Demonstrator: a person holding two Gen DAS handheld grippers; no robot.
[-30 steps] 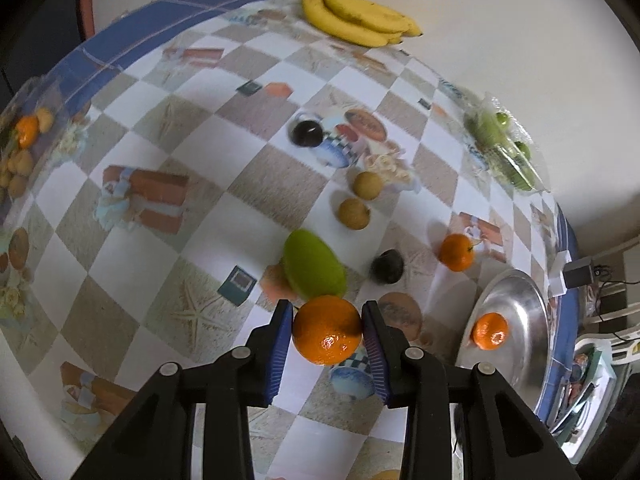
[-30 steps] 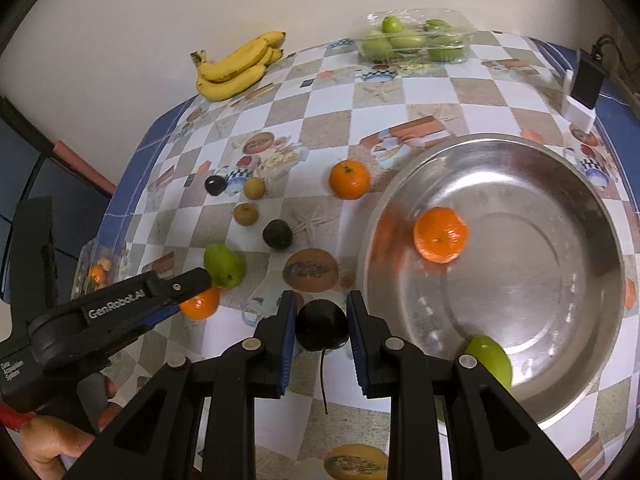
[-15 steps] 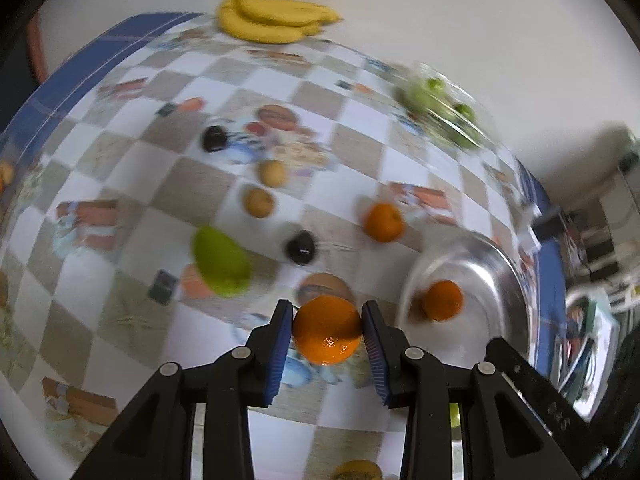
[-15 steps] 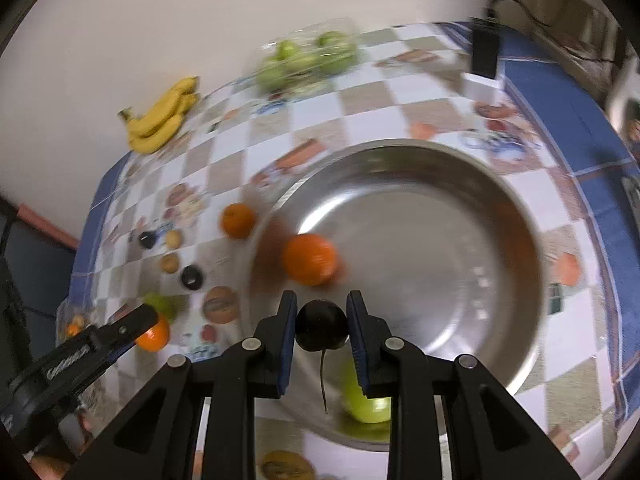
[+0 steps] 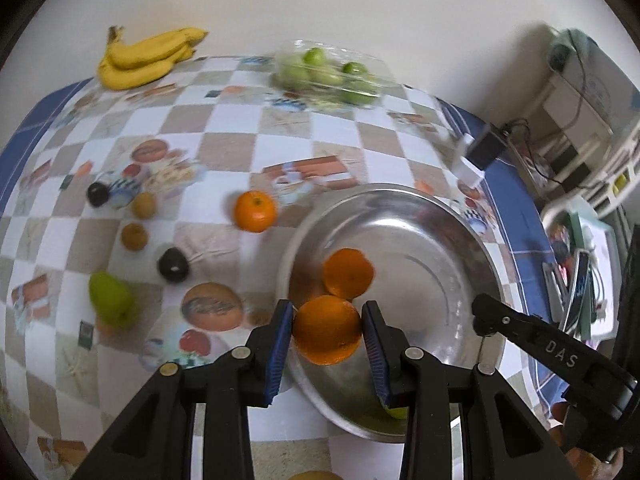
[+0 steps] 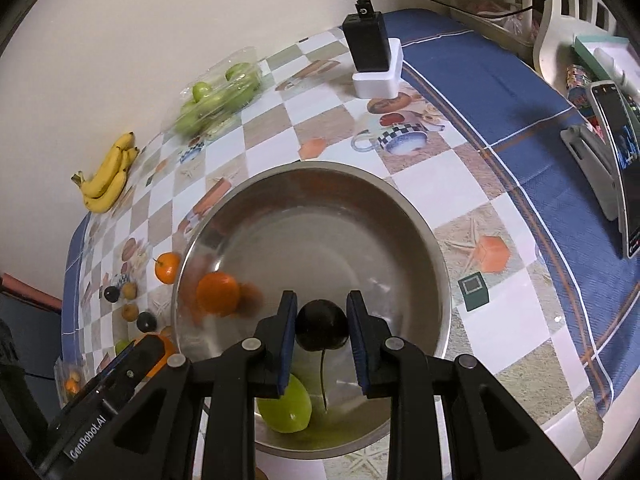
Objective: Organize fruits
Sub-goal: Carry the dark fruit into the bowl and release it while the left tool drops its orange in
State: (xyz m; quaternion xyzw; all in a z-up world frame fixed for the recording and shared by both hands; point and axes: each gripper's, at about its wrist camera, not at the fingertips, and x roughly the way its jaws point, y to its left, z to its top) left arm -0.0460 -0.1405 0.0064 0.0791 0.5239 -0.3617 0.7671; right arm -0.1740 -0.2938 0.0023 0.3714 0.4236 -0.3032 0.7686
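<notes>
My left gripper [image 5: 327, 334] is shut on an orange [image 5: 327, 330] and holds it over the near left rim of the steel bowl [image 5: 456, 240]. My right gripper [image 6: 321, 330] is shut on a dark round fruit [image 6: 321, 330] with a thin stem, above the bowl [image 6: 420, 216]. In the bowl lie another orange [image 6: 218, 294] and a green fruit [image 6: 286, 410]. On the cloth to the left lie an orange [image 5: 255, 212], a green mango [image 5: 110, 300], a dark fruit [image 5: 173, 265], two brown fruits [image 5: 134, 236] and a dark plum [image 5: 98, 194].
Bananas [image 5: 144, 58] and a clear pack of green fruits [image 5: 328, 76] lie at the far edge by the wall. A black charger on a white base [image 6: 374, 60] stands beyond the bowl. A phone on a stand [image 6: 616, 160] is at the right.
Both grippers have moved right with their fruits, from over the cloth to over the bowl. The left one now holds its orange at the bowl's rim.
</notes>
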